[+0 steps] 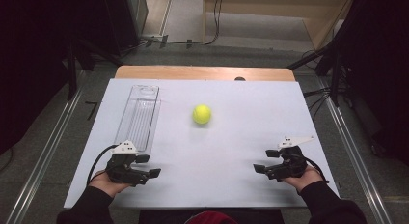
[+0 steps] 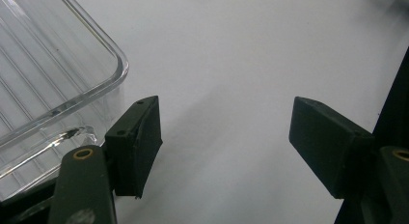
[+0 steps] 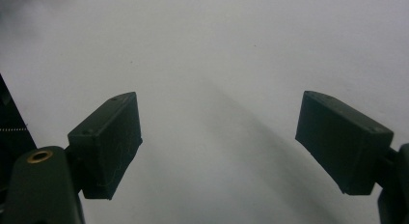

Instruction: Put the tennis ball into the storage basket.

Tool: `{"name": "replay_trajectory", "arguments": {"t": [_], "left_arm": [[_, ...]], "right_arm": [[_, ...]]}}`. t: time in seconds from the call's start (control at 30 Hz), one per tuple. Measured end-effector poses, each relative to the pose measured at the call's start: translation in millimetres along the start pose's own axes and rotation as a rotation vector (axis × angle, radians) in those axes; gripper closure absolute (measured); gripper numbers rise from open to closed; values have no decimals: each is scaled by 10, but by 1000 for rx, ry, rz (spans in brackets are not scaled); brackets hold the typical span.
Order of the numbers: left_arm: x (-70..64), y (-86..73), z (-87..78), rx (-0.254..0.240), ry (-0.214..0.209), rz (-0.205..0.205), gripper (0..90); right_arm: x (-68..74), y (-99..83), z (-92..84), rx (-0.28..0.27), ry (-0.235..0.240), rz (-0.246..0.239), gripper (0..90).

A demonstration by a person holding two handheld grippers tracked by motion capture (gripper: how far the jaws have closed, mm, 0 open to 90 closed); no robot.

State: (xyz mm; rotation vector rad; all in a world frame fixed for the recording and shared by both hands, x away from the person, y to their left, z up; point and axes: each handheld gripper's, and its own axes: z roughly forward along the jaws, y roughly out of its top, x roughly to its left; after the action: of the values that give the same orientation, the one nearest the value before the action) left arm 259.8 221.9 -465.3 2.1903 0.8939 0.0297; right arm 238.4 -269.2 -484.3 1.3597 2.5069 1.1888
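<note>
Ball (image 1: 202, 114) sits near the middle of the desk (image 1: 231, 151), a little toward the far edge, well apart from both of our grippers. Just to its left lies a clear tray (image 1: 140, 115), long and narrow, running from the far-left part of the desk toward the near edge.

We hold the left gripper (image 1: 147, 166) at the near-left, just beside the tray's near end; in the left gripper view its jaws stand apart over bare white surface, nothing between them, released. We hold the right gripper (image 1: 263, 162) at the near-right, and the right gripper view shows its jaws spread wide too, empty.

We judge the ball to be a tennis ball: light, fuzzy, with some give, so the pads should bite well and it is not fragile. But it is round and will roll off at a nudge. We would take it across its widest part, jaws to either side, closing squarely so it does not squirt out.

The tray looks like thin rigid plastic, slippery and light; its ribbed floor (image 2: 43, 69) is plain, but its walls are hard to trace against the white desk. Its near corner is cut off in the left gripper view. A small dark mark at the desk's far edge is too small to identify.
</note>
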Motion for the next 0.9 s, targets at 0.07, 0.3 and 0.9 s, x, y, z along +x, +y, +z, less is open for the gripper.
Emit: {"name": "replay_trajectory", "arguments": {"t": [0.07, 0.3, 0.9], "left_arm": [[-5, 3, 6, -2, -1, 1, 277], [-6, 3, 8, -2, -2, 1, 278], [-7, 6, 14, 3, -7, 4, 278]], "right_arm": [[4, -1, 6, 2, 1, -1, 141], [3, -3, 9, 4, 5, -2, 142], [0, -6, 19, 20, 4, -1, 142]]}}
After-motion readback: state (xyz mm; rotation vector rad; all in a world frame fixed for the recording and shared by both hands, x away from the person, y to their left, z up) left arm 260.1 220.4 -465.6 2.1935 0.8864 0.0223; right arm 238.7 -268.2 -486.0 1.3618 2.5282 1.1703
